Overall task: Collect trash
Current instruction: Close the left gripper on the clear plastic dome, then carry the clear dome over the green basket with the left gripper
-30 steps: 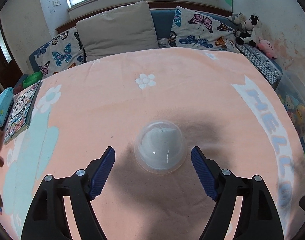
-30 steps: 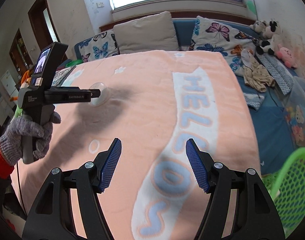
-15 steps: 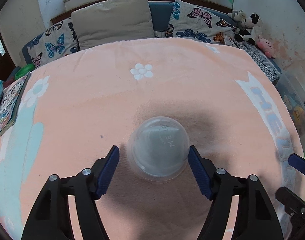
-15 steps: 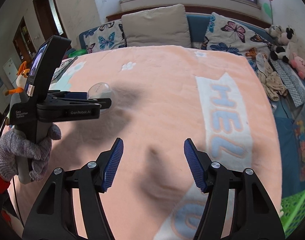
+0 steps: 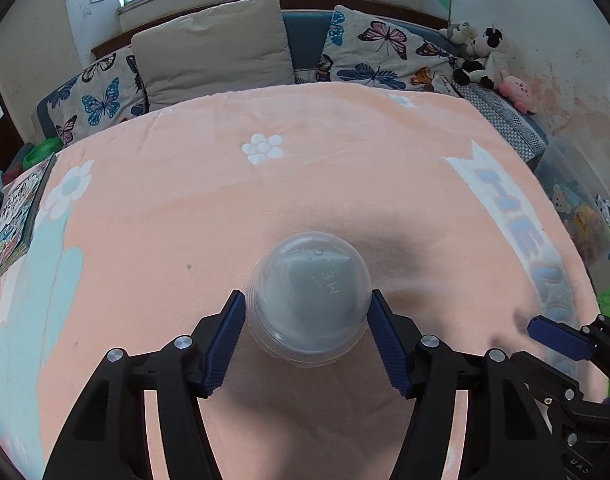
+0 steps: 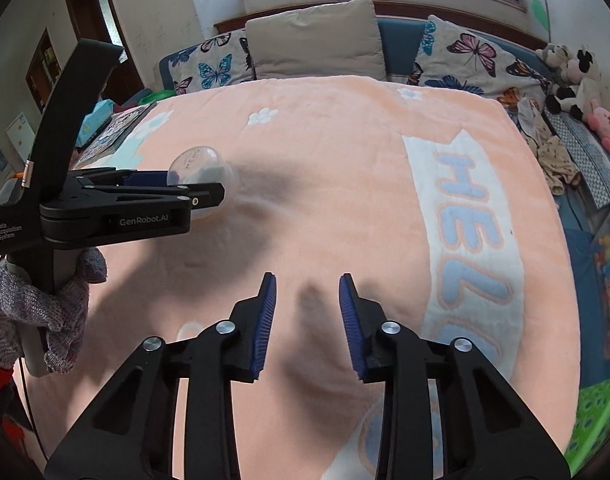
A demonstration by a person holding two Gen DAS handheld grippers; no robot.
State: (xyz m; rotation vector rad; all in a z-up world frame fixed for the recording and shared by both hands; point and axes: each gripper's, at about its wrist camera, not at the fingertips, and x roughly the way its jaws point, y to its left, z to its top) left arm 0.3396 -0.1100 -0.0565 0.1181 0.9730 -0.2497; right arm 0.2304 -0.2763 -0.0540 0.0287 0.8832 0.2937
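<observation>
A clear plastic dome cup point(image 5: 309, 298) lies upside down on the peach blanket point(image 5: 265, 200). My left gripper point(image 5: 308, 320) has its blue pads against both sides of the cup, shut on it. In the right wrist view the cup point(image 6: 199, 168) shows in the left gripper point(image 6: 201, 194), just above the blanket. My right gripper point(image 6: 307, 312) hovers over the blanket to the right of the cup, its jaws half closed and empty. It also shows at the lower right of the left wrist view point(image 5: 557, 336).
Pillows point(image 5: 213, 64) and butterfly cushions point(image 5: 385, 56) line the far side. Plush toys point(image 5: 485, 60) sit at the far right. A picture book point(image 5: 13, 220) lies at the left edge. A green mesh basket point(image 6: 597, 412) stands at the lower right beside the bed.
My left gripper moved forward around the cup and closed on it. My right gripper narrowed its jaws and moved left toward the middle of the blanket.
</observation>
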